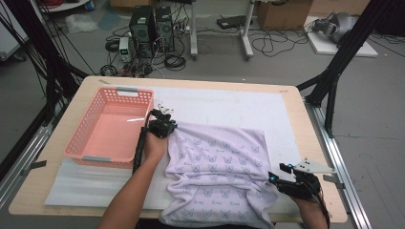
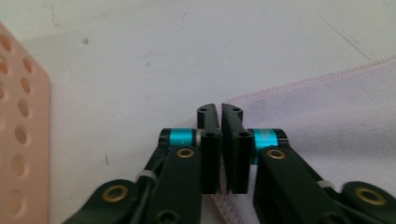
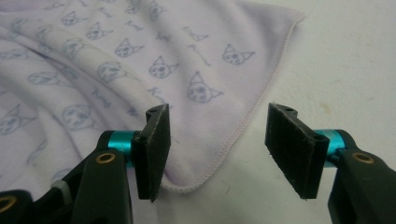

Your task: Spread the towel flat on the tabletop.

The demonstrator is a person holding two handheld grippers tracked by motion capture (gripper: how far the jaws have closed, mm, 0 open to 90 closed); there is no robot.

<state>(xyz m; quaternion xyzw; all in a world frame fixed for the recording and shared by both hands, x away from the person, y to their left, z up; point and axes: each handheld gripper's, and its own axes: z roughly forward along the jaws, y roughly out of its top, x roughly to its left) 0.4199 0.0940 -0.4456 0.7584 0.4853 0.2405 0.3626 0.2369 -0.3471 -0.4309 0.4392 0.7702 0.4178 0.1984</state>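
Observation:
A pale lilac towel point(image 1: 219, 162) printed with small cat faces lies rumpled on the white mat, its near part hanging over the table's front edge. My left gripper point(image 1: 168, 128) is at the towel's far left corner. In the left gripper view its jaws point(image 2: 221, 109) stand pressed together, and the pink-hemmed corner of the towel point(image 2: 327, 116) runs in between them. My right gripper point(image 1: 276, 172) hovers at the towel's near right edge. Its jaws point(image 3: 219, 116) stand wide apart over the stitched hem of the towel point(image 3: 140, 56), touching nothing.
A pink perforated basket point(image 1: 119, 93) stands on the mat's left side, close beside the left hand; its wall point(image 2: 18, 140) borders the left gripper view. The white mat point(image 1: 229, 105) covers most of the wooden table point(image 1: 305, 143). Frame posts and cables lie beyond.

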